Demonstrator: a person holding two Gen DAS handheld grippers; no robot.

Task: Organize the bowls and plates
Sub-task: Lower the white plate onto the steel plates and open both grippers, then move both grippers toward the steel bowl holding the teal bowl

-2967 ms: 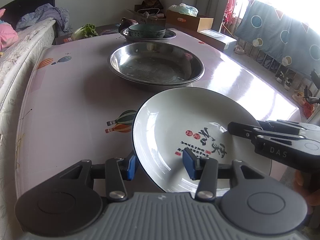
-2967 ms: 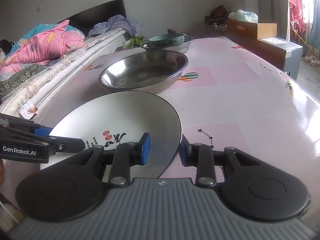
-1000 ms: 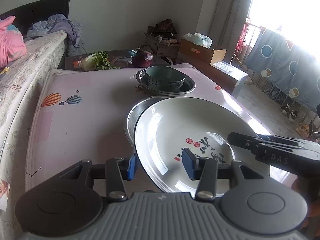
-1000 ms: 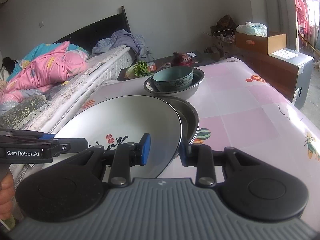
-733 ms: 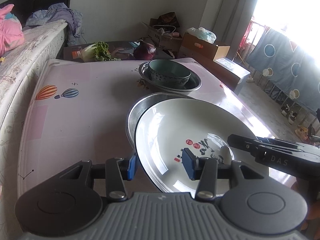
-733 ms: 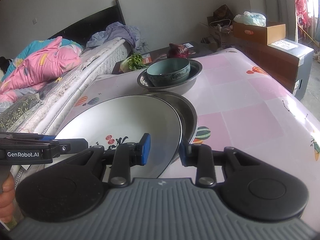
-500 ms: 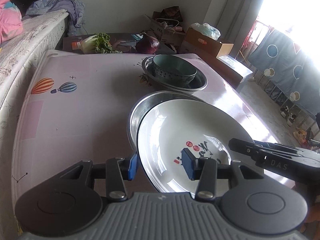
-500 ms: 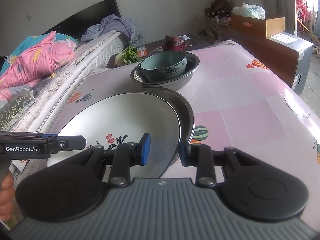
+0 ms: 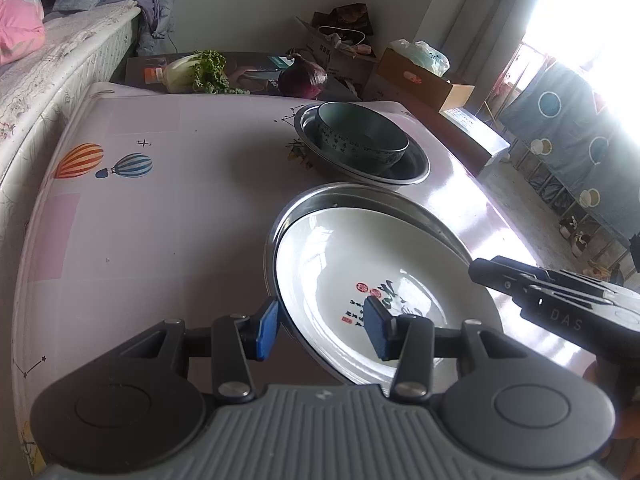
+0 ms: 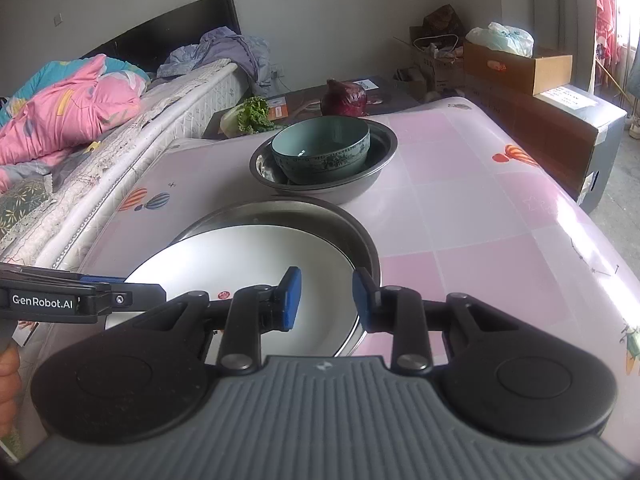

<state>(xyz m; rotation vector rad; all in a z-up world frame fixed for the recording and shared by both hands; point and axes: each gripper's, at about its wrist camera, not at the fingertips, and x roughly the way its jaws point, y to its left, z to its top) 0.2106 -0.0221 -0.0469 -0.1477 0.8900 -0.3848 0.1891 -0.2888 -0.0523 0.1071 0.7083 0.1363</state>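
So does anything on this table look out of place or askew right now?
Mainly the white plate: it hangs tilted over the large steel basin, held at opposite rims by the left gripper and right gripper. No spills or damage visible.

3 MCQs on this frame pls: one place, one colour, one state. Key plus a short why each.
1. The teal bowl sits:
A. in the far steel basin
B. on the bed
C. on the white plate

2. The hand-held gripper pads are:
A. red
B. blue
C. green

3. The white plate is:
A. upside down
B. stood on edge
C. face up over the near steel basin, gripped at both rims

Key: 1 A, basin rim rings the bowl. 2 B, blue in both views. 3 C, printed face shows, left hand-held gripper and right hand-held gripper each straddle a rim.
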